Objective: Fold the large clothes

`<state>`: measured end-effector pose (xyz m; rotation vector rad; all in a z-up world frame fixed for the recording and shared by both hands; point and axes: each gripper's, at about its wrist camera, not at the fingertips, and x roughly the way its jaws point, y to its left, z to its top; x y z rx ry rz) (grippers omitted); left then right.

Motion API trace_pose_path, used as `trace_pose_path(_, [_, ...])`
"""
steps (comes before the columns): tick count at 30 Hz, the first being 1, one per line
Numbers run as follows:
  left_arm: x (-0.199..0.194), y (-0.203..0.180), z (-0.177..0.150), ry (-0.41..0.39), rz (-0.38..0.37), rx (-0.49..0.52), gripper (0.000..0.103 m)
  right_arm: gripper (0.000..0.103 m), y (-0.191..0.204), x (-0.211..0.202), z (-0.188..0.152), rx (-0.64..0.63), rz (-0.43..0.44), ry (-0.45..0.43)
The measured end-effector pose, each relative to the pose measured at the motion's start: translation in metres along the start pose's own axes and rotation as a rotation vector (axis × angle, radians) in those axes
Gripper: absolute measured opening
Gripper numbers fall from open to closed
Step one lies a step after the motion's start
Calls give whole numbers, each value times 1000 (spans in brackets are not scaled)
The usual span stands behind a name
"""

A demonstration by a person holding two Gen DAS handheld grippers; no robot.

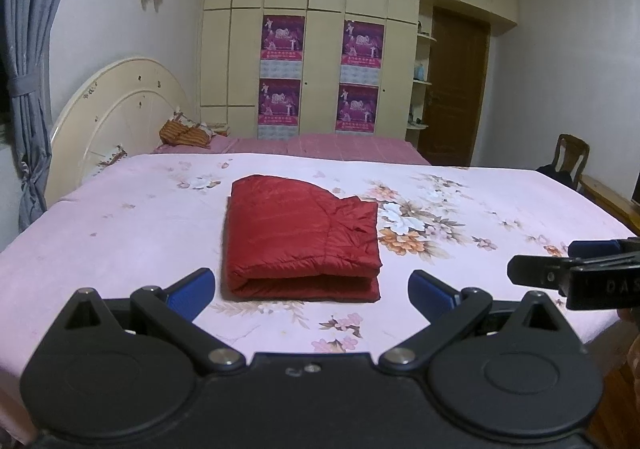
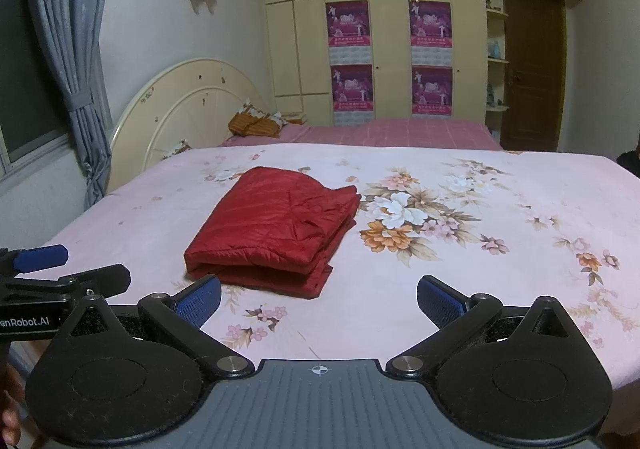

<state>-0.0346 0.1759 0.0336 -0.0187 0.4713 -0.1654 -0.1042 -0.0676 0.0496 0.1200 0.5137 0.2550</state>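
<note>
We find the bed (image 1: pixel 120 233), under a pink floral sheet, taking up most of both views, with a red padded jacket (image 1: pixel 300 237) folded into a compact rectangle lying flat near its middle. The left gripper (image 1: pixel 312 289) sits just short of the jacket's near folded edge, jaws spread wide and empty. The right gripper (image 2: pixel 320 301) hovers alongside over the sheet, likewise spread and holding nothing.

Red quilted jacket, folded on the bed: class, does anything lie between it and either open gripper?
Nothing visible does. The red quilted jacket lies alone on the pink floral bedsheet, and only bare sheet separates it from the left gripper and the right gripper, both open and empty.
</note>
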Motion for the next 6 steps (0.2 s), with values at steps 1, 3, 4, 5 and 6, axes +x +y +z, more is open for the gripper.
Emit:
trace_pose_path(1, [0, 1, 0, -1, -2, -2, 102, 103, 0, 0, 0, 0, 0, 0])
trace_pose_path(3, [1, 2, 0, -3, -4, -7, 102, 103, 0, 0, 0, 0, 0, 0])
trace_pose_path(4, [1, 2, 0, -2, -4, -8, 103, 103, 0, 0, 0, 0, 0, 0])
trace_pose_path(5, [0, 2, 0, -1, -4, -6, 103, 103, 0, 0, 0, 0, 0, 0])
trace_pose_path(6, [0, 1, 0, 0, -4, -6, 103, 103, 0, 0, 0, 0, 0, -1])
